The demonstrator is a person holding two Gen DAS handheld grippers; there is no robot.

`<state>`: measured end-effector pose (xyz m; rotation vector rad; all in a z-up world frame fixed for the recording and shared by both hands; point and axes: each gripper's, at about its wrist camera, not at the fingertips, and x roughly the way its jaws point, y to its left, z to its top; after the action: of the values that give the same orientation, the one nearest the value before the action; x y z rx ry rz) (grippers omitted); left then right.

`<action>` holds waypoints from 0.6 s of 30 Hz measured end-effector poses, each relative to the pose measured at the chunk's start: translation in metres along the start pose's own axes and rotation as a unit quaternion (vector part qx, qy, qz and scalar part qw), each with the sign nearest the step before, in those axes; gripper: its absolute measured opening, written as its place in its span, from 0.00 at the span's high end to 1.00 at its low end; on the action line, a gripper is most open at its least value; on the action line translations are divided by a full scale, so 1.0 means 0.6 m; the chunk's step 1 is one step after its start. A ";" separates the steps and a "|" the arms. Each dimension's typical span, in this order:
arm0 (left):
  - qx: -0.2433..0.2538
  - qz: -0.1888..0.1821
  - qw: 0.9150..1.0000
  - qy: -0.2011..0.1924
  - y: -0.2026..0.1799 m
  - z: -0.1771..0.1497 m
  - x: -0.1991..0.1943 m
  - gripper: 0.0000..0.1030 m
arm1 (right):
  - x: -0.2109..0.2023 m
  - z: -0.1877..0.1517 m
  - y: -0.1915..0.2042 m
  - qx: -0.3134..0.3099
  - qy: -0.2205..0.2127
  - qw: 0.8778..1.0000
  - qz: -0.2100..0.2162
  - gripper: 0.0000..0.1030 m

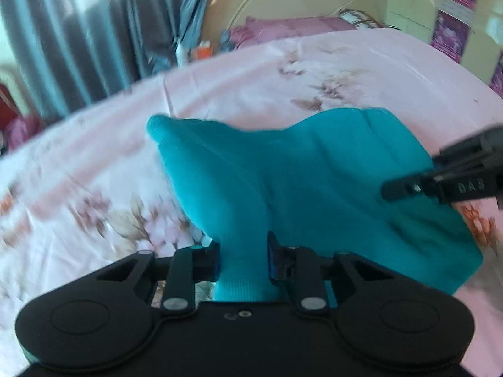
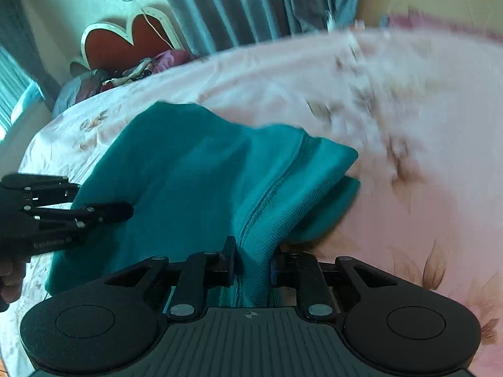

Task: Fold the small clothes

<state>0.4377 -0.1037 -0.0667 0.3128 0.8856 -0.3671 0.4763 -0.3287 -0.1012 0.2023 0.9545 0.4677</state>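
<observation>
A teal knit garment (image 1: 301, 169) hangs between my two grippers above the pink floral bedsheet (image 1: 94, 194). My left gripper (image 1: 242, 260) is shut on a ribbed edge of it at the bottom of the left wrist view. My right gripper (image 2: 251, 260) is shut on another ribbed edge of the garment (image 2: 195, 176). The right gripper shows in the left wrist view (image 1: 446, 172) at the right, against the cloth. The left gripper shows in the right wrist view (image 2: 63, 210) at the left. The cloth sags in folds between the two grips.
The bedsheet (image 2: 408, 125) covers the bed. Blue-grey curtains (image 1: 78, 31) hang behind. Purple pillows (image 1: 283, 28) lie by the headboard. A red heart-shaped cushion (image 2: 125, 40) and a pile of clothes (image 2: 138, 69) sit beyond the bed's far edge.
</observation>
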 end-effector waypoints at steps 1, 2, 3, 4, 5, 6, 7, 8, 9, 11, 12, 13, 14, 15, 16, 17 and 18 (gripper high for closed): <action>0.006 0.001 1.000 -0.009 0.005 -0.002 -0.015 0.77 | -0.008 0.004 0.024 -0.011 -0.008 1.000 -0.004 0.83; 0.012 0.007 1.000 -0.016 0.012 -0.005 -0.030 0.77 | -0.014 0.006 0.043 -0.018 -0.014 1.000 -0.004 0.83; 0.019 0.012 1.000 -0.021 0.021 -0.008 -0.041 0.77 | -0.020 0.007 0.067 -0.027 -0.020 0.999 -0.005 0.83; 0.020 0.016 0.999 -0.025 0.038 -0.012 -0.055 0.77 | -0.023 0.009 0.088 -0.035 -0.025 0.999 -0.005 0.83; 0.016 0.016 0.999 -0.030 0.058 -0.017 -0.067 0.77 | -0.025 0.011 0.115 -0.043 -0.033 0.999 -0.002 0.83; 0.012 0.016 0.999 -0.033 0.080 -0.024 -0.080 0.77 | -0.026 0.012 0.143 -0.050 -0.039 0.998 0.002 0.83; 0.007 0.020 0.999 -0.034 0.106 -0.033 -0.093 0.77 | -0.020 0.018 0.166 -0.054 -0.043 0.998 0.008 0.83; 0.003 0.023 0.999 -0.034 0.132 -0.043 -0.106 0.77 | -0.015 0.020 0.195 -0.058 -0.046 0.997 0.016 0.83; 0.000 0.027 0.999 -0.034 0.154 -0.053 -0.118 0.77 | -0.008 0.021 0.220 -0.062 -0.048 0.997 0.024 0.83; -0.005 0.040 0.999 -0.031 0.200 -0.079 -0.144 0.77 | 0.012 0.021 0.276 -0.070 -0.049 0.995 0.042 0.83; -0.006 0.046 0.999 -0.027 0.221 -0.092 -0.156 0.77 | 0.023 0.020 0.300 -0.074 -0.048 0.995 0.049 0.83; -0.010 0.051 0.998 -0.024 0.246 -0.109 -0.167 0.77 | 0.038 0.019 0.328 -0.074 -0.045 0.994 0.058 0.83; -0.012 0.054 0.998 -0.018 0.265 -0.121 -0.174 0.77 | 0.052 0.016 0.350 -0.075 -0.042 0.994 0.064 0.83; -0.016 0.057 0.998 -0.012 0.282 -0.133 -0.181 0.77 | 0.066 0.014 0.370 -0.076 -0.037 0.994 0.068 0.83; -0.024 0.058 0.998 -0.006 0.303 -0.148 -0.185 0.77 | 0.082 0.010 0.390 -0.076 -0.032 0.994 0.071 0.83; -0.032 0.057 0.998 0.001 0.320 -0.161 -0.187 0.76 | 0.098 0.005 0.410 -0.076 -0.025 0.994 0.075 0.83; -0.041 0.054 0.998 0.010 0.341 -0.177 -0.184 0.76 | 0.115 0.004 0.424 -0.075 -0.016 0.994 0.074 0.83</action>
<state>0.3895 0.1425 -0.0188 0.2884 0.8979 -0.2286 0.4371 -0.0717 -0.0572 0.1454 0.8722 0.6685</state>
